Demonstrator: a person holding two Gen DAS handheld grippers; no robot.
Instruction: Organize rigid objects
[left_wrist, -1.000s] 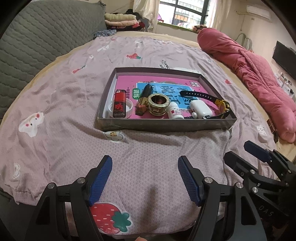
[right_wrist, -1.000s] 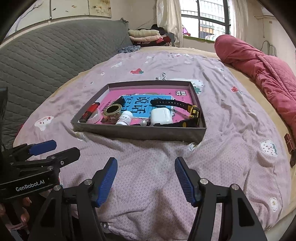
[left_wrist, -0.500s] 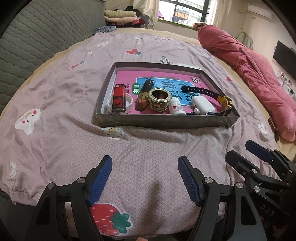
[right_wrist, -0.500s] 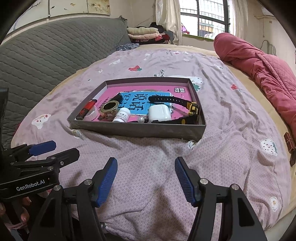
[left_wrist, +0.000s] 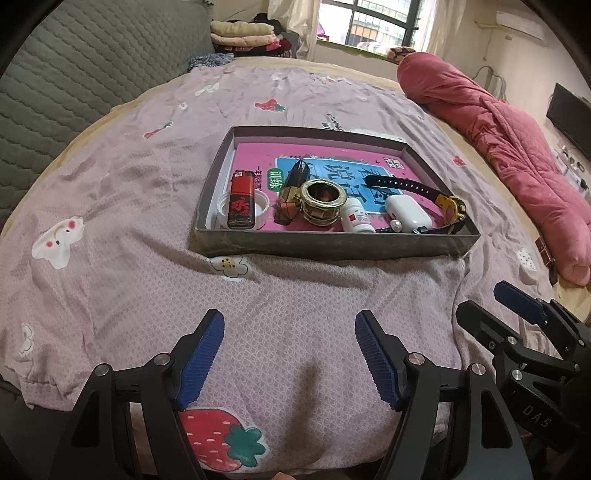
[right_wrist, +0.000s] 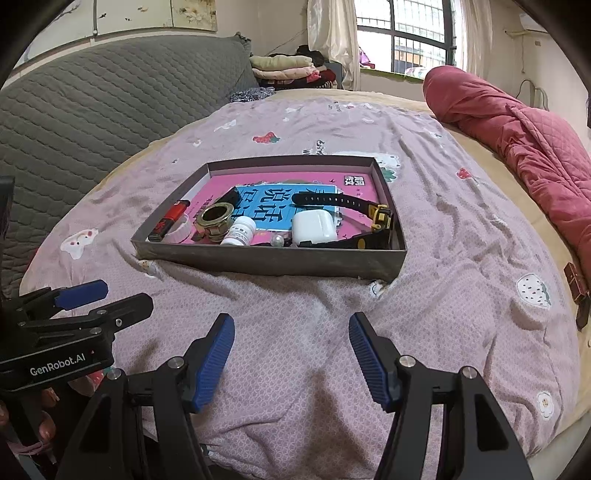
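Left wrist view gives us the left gripper (left_wrist: 290, 354) with its blue pads spread apart over the pink bedsheet (left_wrist: 110, 280), nothing between them. Ahead we see a shallow grey box (left_wrist: 332, 249) holding a red lighter (left_wrist: 242, 201) on a white lid, a brass ring (left_wrist: 322, 201), a small white bottle (left_wrist: 356, 219), a white earbud case (left_wrist: 408, 214) and a black watch (left_wrist: 417, 188). Our right gripper (right_wrist: 291, 360) likewise stands wide and empty, well short of the box. A red quilt (right_wrist: 517, 147) lies along the right.

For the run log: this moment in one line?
left gripper: open, empty | right gripper: open, empty | tray: holds lighter, watch
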